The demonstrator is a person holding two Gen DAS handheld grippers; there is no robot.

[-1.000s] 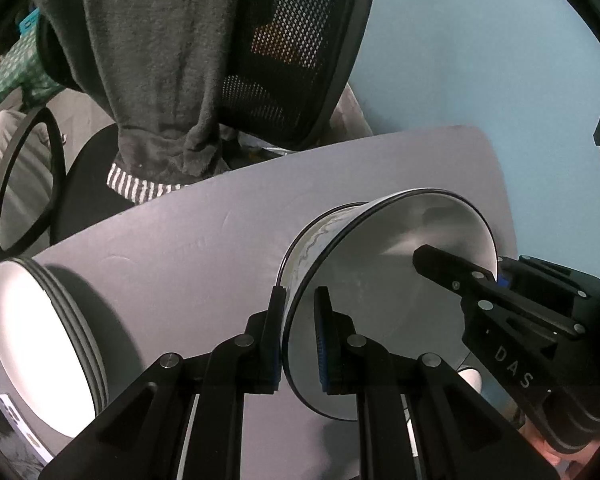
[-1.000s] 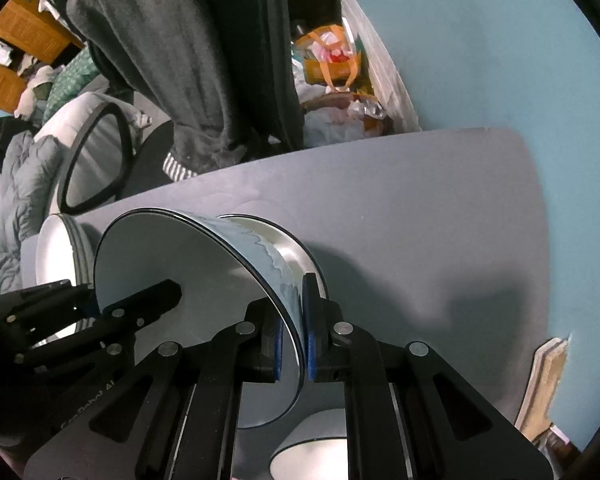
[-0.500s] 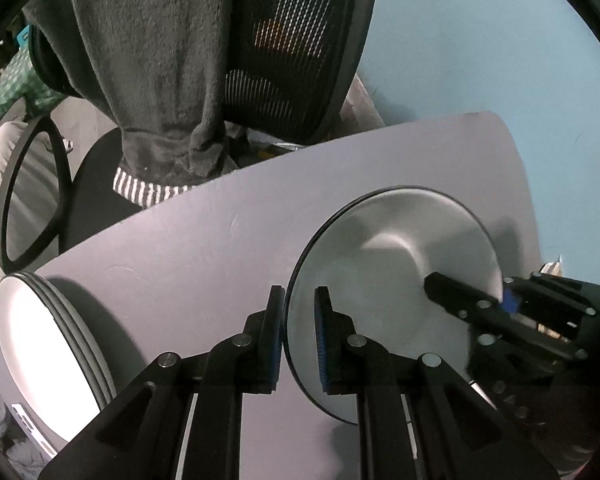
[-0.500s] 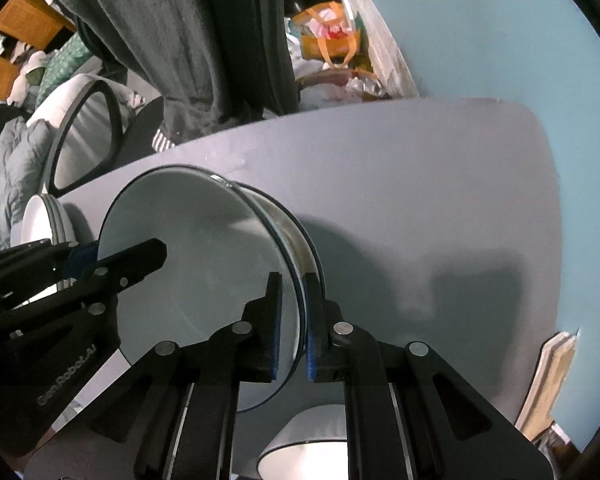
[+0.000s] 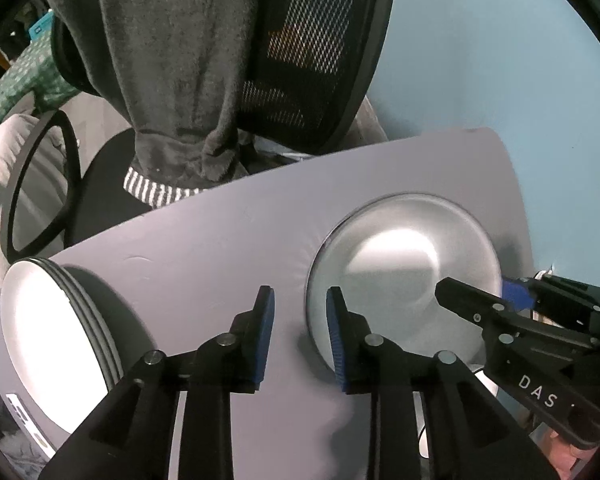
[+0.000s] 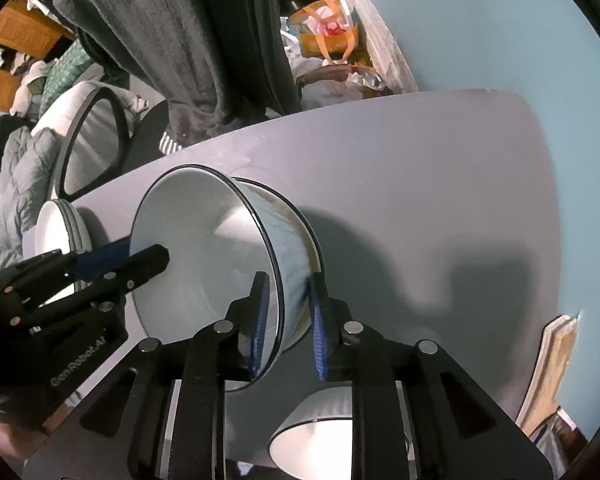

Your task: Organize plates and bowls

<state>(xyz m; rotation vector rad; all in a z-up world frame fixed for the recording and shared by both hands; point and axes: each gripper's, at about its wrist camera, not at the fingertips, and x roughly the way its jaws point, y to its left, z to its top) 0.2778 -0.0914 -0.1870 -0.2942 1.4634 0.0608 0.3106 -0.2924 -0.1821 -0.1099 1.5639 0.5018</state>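
A white bowl with a dark rim sits nested on a bowl below it on the grey table; in the right wrist view the top bowl shows above the lower bowl's rim. My left gripper is open, its jaws straddling the bowl's near-left rim without gripping. My right gripper is open, its jaws on either side of the bowl's right rim. A stack of white plates rests at the table's left edge, also in the right wrist view.
Another white bowl sits near the front edge under my right gripper. An office chair with a grey garment stands behind the table. A blue wall is to the right. Bags lie on the floor.
Both grippers held the bowl by its rim and lowered it onto the bowl below. Both have now opened and let go of it.
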